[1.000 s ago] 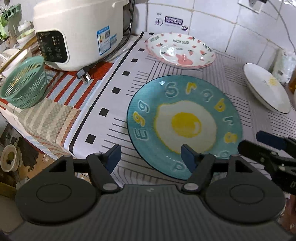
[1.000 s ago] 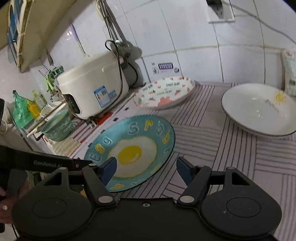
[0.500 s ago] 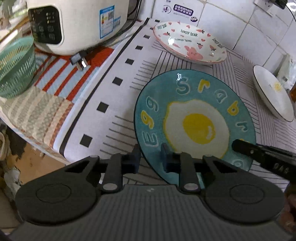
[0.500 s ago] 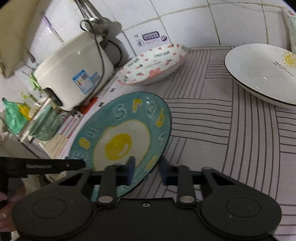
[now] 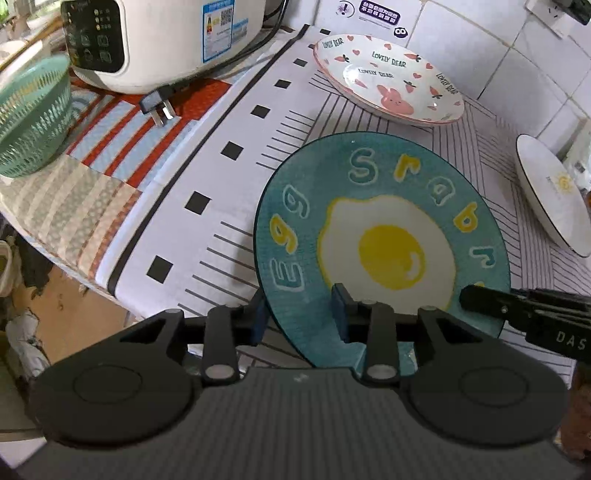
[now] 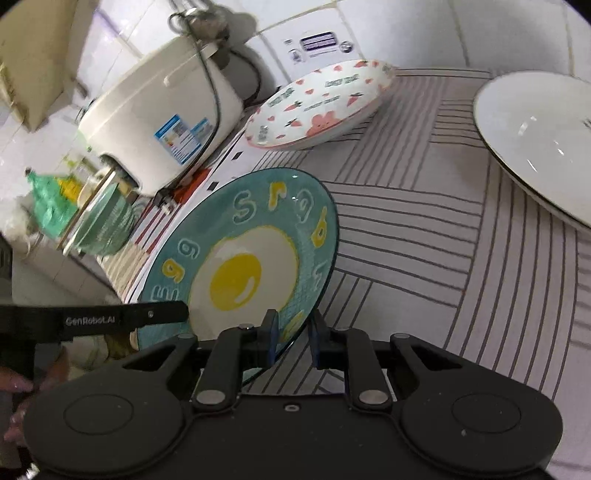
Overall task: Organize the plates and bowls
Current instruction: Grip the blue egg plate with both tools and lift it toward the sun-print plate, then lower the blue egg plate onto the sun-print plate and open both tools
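Note:
A teal plate (image 5: 388, 221) painted with a fried egg lies on the striped cloth (image 5: 229, 206), and both grippers hold to its near rim. My left gripper (image 5: 299, 314) straddles the rim as its jaws are opening. One pad sits just outside the edge, the other lies on the plate's face, and a broad strip of plate shows between them. My right gripper (image 6: 293, 332) is shut on the rim of the teal plate (image 6: 258, 229), which looks tilted. A pink bunny plate (image 5: 388, 77) and a white plate (image 5: 550, 192) lie farther back.
A white rice cooker (image 5: 166, 37) stands at the back left, its loose plug (image 5: 159, 107) on the cloth. A green basket (image 5: 33, 110) sits at the far left. The counter edge drops off at the left. A tiled wall (image 6: 424, 33) closes the back.
Both grippers came down onto the teal plate's near rim and closed from wide open. The left jaws have since widened a little. The plate now looks tilted.

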Demonstrator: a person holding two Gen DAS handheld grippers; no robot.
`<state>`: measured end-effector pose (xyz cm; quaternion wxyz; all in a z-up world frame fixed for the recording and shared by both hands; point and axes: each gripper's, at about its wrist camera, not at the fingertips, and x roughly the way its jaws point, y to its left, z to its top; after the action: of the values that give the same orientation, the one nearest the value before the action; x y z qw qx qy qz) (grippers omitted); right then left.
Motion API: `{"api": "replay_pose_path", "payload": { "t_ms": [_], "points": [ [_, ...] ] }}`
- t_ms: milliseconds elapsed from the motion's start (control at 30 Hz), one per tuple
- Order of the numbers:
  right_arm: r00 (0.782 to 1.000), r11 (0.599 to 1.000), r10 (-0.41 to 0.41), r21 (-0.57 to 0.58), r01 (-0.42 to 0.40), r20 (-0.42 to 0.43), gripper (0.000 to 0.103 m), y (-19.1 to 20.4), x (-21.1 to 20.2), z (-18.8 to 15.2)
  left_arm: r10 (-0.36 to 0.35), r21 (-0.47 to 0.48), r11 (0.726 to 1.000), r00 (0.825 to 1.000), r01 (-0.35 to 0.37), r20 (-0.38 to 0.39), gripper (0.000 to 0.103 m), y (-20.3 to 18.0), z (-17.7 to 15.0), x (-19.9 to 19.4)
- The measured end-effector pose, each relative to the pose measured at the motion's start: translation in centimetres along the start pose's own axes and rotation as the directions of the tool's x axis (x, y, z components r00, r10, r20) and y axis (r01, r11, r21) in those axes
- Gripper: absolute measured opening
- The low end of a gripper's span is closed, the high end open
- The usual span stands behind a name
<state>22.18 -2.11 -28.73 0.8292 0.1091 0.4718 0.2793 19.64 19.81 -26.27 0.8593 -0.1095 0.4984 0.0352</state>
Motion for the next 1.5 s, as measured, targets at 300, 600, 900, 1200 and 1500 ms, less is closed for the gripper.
{"api": "replay_pose_path", "payload": {
  "t_ms": [300, 600, 900, 1200, 1500],
  "points": [
    [0.996, 0.993, 0.083, -0.079, -0.085, -0.028, 0.025, -1.1, -1.4, 0.9, 0.060, 0.073, 0.995, 0.998, -0.061, 0.022, 0.034, -3.0, 0.4, -2.3],
    [0.993, 0.987, 0.115, -0.116, -0.110, 0.038, 0.027, -2.7, -6.0, 1.4, 0.034, 0.127, 0.991, 0.996, -0.044, 0.077, 0.034, -7.6, 1.7, -4.7],
    [0.988, 0.996, 0.046, -0.086, -0.033, 0.145, 0.026, -6.9, -11.1, 1.8, -0.060, 0.208, 0.977, 0.996, 0.045, 0.066, 0.034, -14.2, 3.7, -4.0],
    [0.980, 0.999, -0.042, -0.013, 0.045, 0.193, 0.027, -12.2, -14.5, 2.0, -0.125, 0.242, 0.963, 0.992, 0.116, 0.021, 0.034, -20.1, 4.9, -1.4],
    [0.977, 0.993, -0.117, 0.025, 0.115, 0.178, 0.027, -16.2, -15.1, 3.0, -0.129, 0.216, 0.963, 0.980, 0.159, -0.149, 0.034, -23.5, 8.0, 2.7]
  ]
}}
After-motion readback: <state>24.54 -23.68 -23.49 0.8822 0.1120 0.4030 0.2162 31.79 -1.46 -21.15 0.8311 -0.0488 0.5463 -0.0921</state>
